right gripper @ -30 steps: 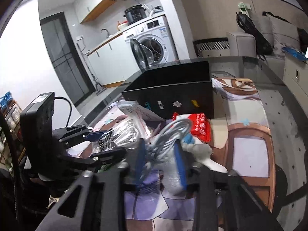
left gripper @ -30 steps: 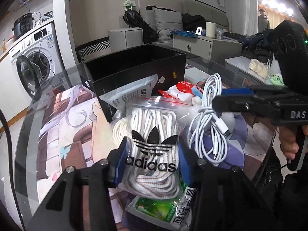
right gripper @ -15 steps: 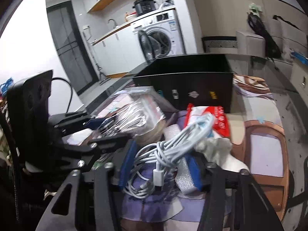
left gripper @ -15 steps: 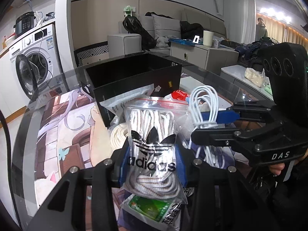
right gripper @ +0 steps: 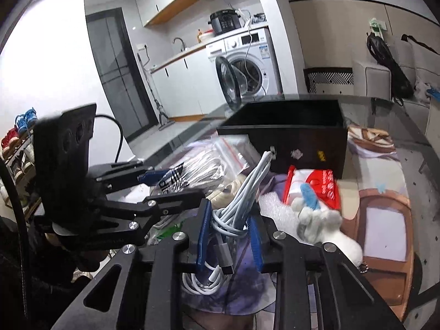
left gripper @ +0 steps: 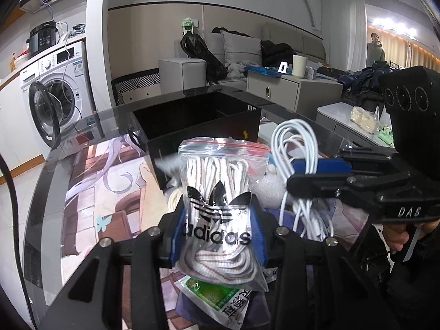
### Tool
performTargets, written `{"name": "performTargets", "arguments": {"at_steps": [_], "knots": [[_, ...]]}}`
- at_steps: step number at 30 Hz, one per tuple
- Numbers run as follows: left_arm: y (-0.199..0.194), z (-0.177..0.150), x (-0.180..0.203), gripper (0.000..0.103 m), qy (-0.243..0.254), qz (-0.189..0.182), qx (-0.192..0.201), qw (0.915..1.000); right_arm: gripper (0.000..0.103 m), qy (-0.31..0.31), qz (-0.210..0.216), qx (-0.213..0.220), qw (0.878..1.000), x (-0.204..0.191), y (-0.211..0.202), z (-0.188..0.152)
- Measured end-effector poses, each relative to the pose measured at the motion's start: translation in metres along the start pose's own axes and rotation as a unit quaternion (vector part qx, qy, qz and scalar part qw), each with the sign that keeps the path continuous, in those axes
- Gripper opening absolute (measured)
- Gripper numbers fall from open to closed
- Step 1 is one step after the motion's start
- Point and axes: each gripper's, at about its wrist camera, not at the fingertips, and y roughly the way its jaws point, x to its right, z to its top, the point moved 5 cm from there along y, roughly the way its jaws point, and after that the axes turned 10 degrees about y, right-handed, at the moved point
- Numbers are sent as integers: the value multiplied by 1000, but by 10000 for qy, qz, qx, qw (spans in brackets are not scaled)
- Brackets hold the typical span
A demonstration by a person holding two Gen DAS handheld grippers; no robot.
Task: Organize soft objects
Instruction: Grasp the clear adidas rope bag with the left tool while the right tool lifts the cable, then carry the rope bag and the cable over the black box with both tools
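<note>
A clear zip bag of white laces [left gripper: 218,181] with a black logo hangs upright above the pile, and my left gripper [left gripper: 218,220] is shut on its lower half. To its right, a bundled white cable [left gripper: 291,137] sticks up from my right gripper [left gripper: 302,173]. In the right wrist view, the right gripper [right gripper: 229,220] has its jaws closing, with both blue pads pressed on the cable [right gripper: 253,181]. The left gripper [right gripper: 167,184] holds the lace bag [right gripper: 200,162] just to the left. A black open box [left gripper: 203,134] stands behind both.
On the picture mat under the grippers lie a red packet [right gripper: 316,189], a white plush toy [right gripper: 321,220], white foam and a green printed packet [left gripper: 217,297]. The glass table's curved edge [left gripper: 55,165] runs on the left, with a washing machine [left gripper: 55,93] beyond it.
The right jaws have closed in on the white cable and lifted it off the pile. The left gripper has risen a little with the lace bag.
</note>
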Motion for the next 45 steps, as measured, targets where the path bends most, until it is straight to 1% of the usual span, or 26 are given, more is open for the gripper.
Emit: {"name": "performTargets", "arguments": {"at_steps": [10,19,26,30,40,45], "knots": [[-13,18,-15,40,-203,91,277,9994,25,-52,-285,687,9972,4,-33,33],[-12,44,-40,40,-477,296,511,9971,26,-23,-606,1132,9917,14,-42,71],[-3,68,-54,40,-579,403,712,9950,26,-51,-729,1312,9887,18,-34,98],[8,78,-60,40,-592,442,734,9946,25,-43,-791,1390,9871,24,-26,114],[40,96,-77,40,-695,542,703,9936,26,41,-984,1527,9834,43,-3,147],[60,101,-82,40,-727,553,644,9937,26,101,-1110,1497,9824,54,12,154]]}}
